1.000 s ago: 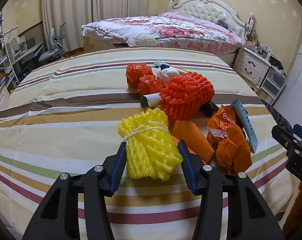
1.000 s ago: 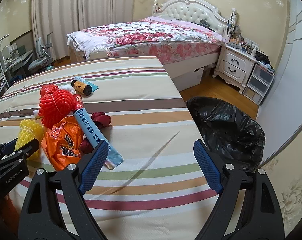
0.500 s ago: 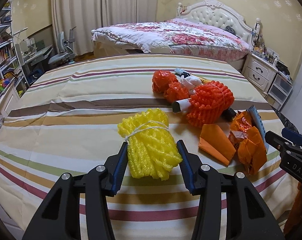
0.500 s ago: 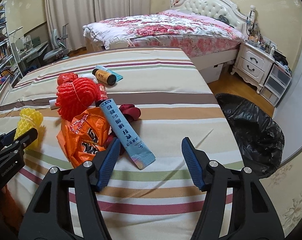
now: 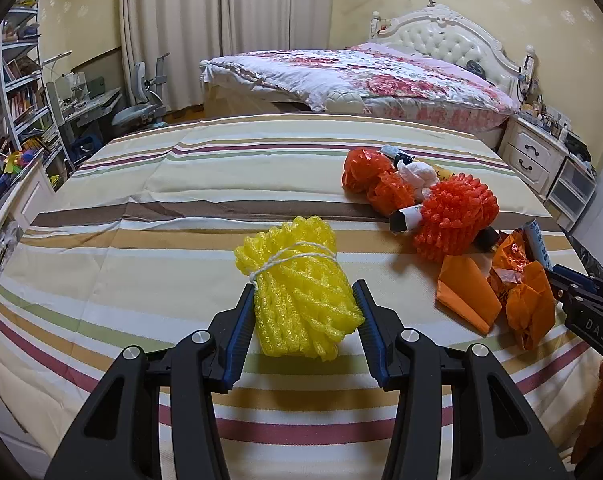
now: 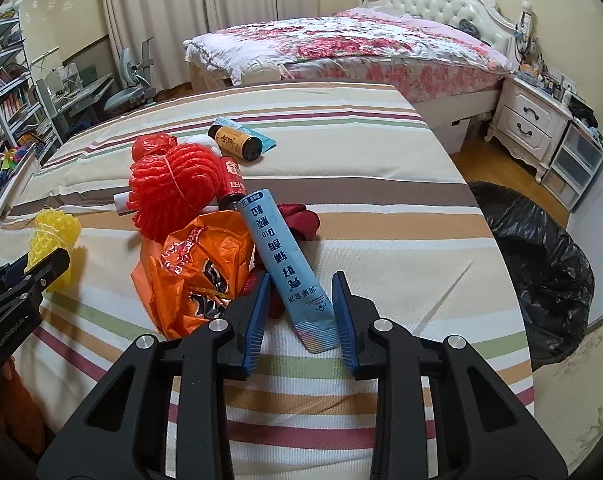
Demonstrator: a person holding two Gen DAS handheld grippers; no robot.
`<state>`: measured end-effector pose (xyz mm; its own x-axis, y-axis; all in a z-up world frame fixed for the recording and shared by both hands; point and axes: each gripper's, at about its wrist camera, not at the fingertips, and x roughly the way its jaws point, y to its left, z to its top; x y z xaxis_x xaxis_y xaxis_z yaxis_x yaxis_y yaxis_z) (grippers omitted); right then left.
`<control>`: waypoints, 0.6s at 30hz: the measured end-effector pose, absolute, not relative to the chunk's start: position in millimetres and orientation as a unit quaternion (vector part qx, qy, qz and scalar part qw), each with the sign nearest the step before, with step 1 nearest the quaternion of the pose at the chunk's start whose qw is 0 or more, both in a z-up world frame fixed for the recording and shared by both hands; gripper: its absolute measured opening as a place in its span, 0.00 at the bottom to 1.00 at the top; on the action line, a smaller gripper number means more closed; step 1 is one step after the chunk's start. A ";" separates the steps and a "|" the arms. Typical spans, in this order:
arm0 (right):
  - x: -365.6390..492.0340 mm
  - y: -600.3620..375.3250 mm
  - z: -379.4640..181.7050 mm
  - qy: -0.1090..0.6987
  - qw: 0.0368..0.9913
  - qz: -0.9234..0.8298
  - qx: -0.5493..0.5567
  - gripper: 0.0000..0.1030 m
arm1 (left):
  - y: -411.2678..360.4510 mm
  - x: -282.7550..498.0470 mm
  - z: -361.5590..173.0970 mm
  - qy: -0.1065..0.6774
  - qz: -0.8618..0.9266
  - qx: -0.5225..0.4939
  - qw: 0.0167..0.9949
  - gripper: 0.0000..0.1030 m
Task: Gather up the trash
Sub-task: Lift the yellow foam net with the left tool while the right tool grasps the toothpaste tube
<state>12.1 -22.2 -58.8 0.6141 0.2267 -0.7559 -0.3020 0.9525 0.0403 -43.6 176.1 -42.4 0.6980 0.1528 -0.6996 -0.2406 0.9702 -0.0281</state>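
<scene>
yellow foam: net bundle (image 5: 299, 290) tied with string, lying on striped bedspread (image 5: 141, 240); long axis runs roughly away from camera, along the fingers
left gripper (image 5: 303, 322): jaws straddle bundle's near end, pads touching or almost touching both sides; firm grip, cannot tell
blue pouch: long flat sachet (image 6: 291, 266), near end between right gripper (image 6: 301, 312) jaws, far end leaning on orange bag (image 6: 193, 264); axis slightly skewed left of fingers
right gripper state: narrow, pads just beside pouch edges, contact unclear
nearer hand: each has its own item, no crossing
bin: black trash bag (image 6: 541, 276) on floor, off bed's right edge, nearer right gripper
next (judgement): close, lift, carry right
</scene>
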 end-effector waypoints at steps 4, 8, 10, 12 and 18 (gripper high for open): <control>8.8 -24.1 -57.8 0.412 0.898 0.148 -0.044 0.24 | 176.4 -41.8 -42.5 0.373 0.107 -0.062 0.920 0.47; 5.2 -28.7 -54.0 0.408 0.900 0.148 -0.038 0.22 | 174.9 -42.6 -41.3 0.370 0.105 -0.060 0.921 0.47; 3.5 -31.7 -52.1 0.406 0.901 0.147 -0.035 0.22 | 173.3 -43.1 -39.2 0.368 0.103 -0.060 0.922 0.47; 3.9 -34.7 -50.9 0.405 0.902 0.144 -0.033 0.21 | 169.5 -44.5 -37.2 0.364 0.099 -0.058 0.924 0.47; 5.8 -44.6 -48.9 0.404 0.904 0.138 -0.020 0.19 | 156.8 -43.6 -28.4 0.350 0.086 -0.046 0.932 0.47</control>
<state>5.8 -44.6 -48.9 0.6362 0.2338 -0.7352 -0.2657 0.9611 0.0758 -43.6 156.8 -28.4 0.7403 0.1285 -0.6598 -0.1930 0.9809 -0.0255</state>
